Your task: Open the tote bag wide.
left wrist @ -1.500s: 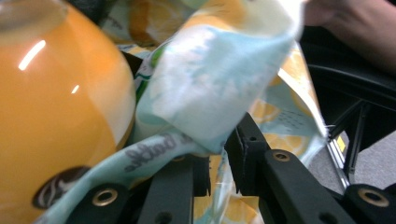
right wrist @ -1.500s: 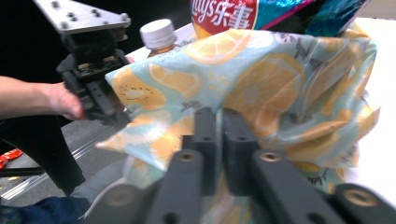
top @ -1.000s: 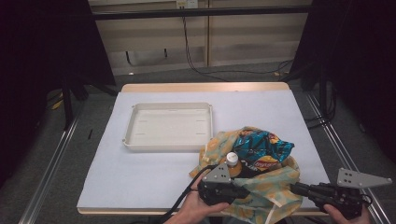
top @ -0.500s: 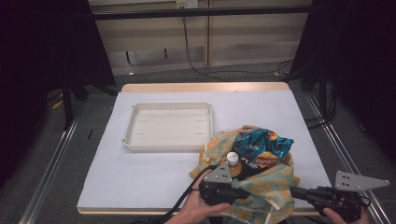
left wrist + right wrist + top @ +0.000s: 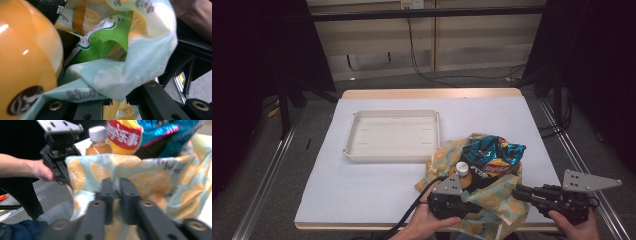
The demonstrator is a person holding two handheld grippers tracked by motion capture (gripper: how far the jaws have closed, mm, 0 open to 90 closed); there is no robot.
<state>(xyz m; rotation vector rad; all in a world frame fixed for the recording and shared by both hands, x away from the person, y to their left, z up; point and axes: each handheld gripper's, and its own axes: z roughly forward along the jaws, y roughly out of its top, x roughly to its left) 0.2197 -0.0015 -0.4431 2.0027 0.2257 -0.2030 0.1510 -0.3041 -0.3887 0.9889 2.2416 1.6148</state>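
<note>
A cloth bag (image 5: 494,200) printed with orange slices stands at the table's front right. In it are a blue chips bag (image 5: 492,157) and an orange-drink bottle (image 5: 461,171) with a white cap. My left gripper (image 5: 473,204) is shut on the bag's near-left rim. In the left gripper view the pale cloth (image 5: 112,80) is pinched between the jaws, with the bottle (image 5: 25,62) and a green packet (image 5: 105,42) close behind. My right gripper (image 5: 516,191) is shut on the right rim, its jaws pressed together on the cloth (image 5: 150,182) in the right gripper view.
A shallow white tray (image 5: 354,150) lies left of the bag, mid-table. The table's front edge (image 5: 362,225) runs just under both hands. Metal rails (image 5: 267,175) flank the table.
My right gripper has risen a little and drawn slightly inward with the cloth rim in it. The left gripper has stayed put.
</note>
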